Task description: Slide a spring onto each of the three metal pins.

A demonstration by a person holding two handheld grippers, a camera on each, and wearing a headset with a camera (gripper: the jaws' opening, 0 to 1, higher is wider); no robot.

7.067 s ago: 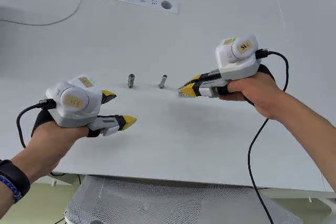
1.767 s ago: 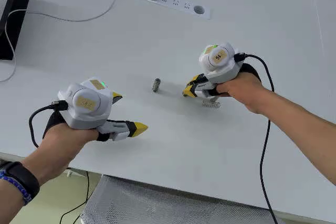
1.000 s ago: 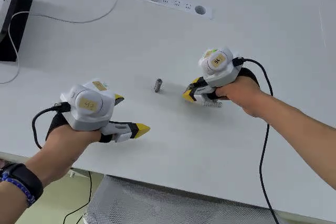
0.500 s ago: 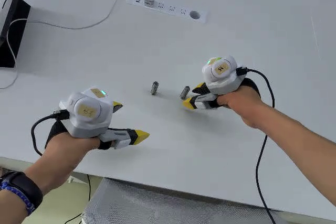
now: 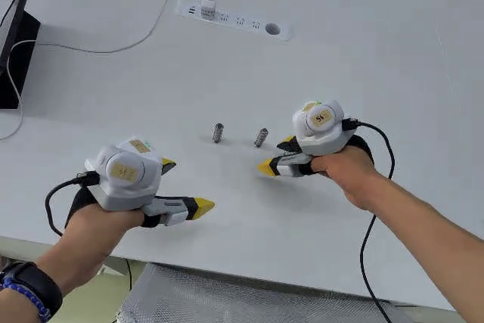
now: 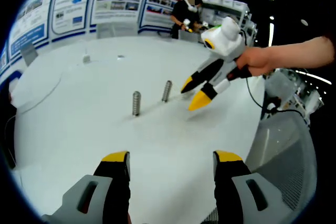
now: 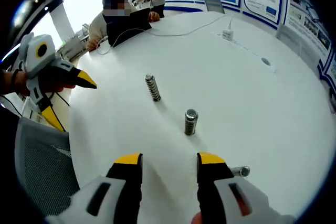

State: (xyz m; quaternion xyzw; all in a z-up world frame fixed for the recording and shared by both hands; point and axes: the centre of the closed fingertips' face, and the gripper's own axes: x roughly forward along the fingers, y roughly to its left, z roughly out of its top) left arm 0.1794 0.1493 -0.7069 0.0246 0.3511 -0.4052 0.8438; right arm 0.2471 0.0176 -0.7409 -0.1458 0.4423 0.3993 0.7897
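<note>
Two pins stand with springs on the table [image 5: 355, 66]; both hand-held grippers are empty.
In the head view the first pin [image 5: 218, 132] and the second pin [image 5: 261, 138] stand upright near each other, each inside a spring. The right hand-held gripper [image 5: 277, 155] hovers just beside the second pin, and the left hand-held gripper [image 5: 185, 184] is well apart from both. The left gripper view shows its own jaws wide apart with nothing between them. The right gripper view shows its jaws apart too, and it adds a third pin [image 7: 240, 171], lying flat on the table just beside the right jaw. Whether this one carries a spring I cannot tell.
</note>
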